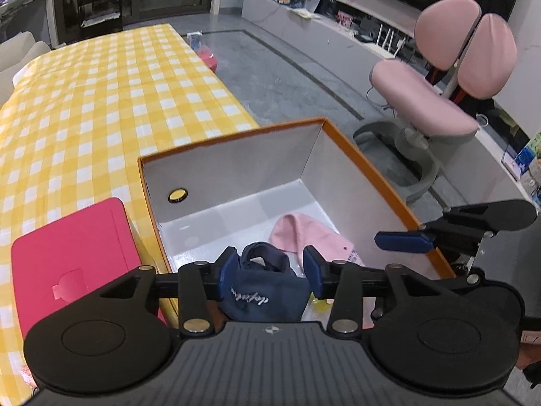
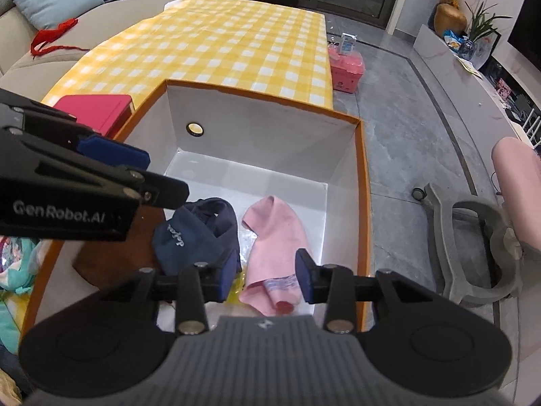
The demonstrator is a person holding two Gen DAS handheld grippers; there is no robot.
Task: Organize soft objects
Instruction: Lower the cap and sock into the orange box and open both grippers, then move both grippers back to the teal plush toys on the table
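An orange box (image 1: pixel 378 176) with white inside walls (image 2: pixel 363 203) stands on the yellow checked table. Inside lie a navy cloth item with white script (image 1: pixel 263 291) (image 2: pixel 192 233) and a pink cloth (image 1: pixel 314 233) (image 2: pixel 274 237). My left gripper (image 1: pixel 268 270) is open above the navy item, which sits between its blue pads without being pinched. My right gripper (image 2: pixel 265 277) is open above the near end of the pink cloth. The left gripper also shows in the right wrist view (image 2: pixel 101 165), and the right gripper's fingers (image 1: pixel 405 240) show in the left wrist view.
A red flat case (image 1: pixel 74 253) (image 2: pixel 98 108) lies on the table left of the box. A pink chair (image 1: pixel 446 84) stands on the floor to the right. A pink bin (image 2: pixel 346 67) sits by the table's far corner. A sofa (image 2: pixel 67 17) is at the far left.
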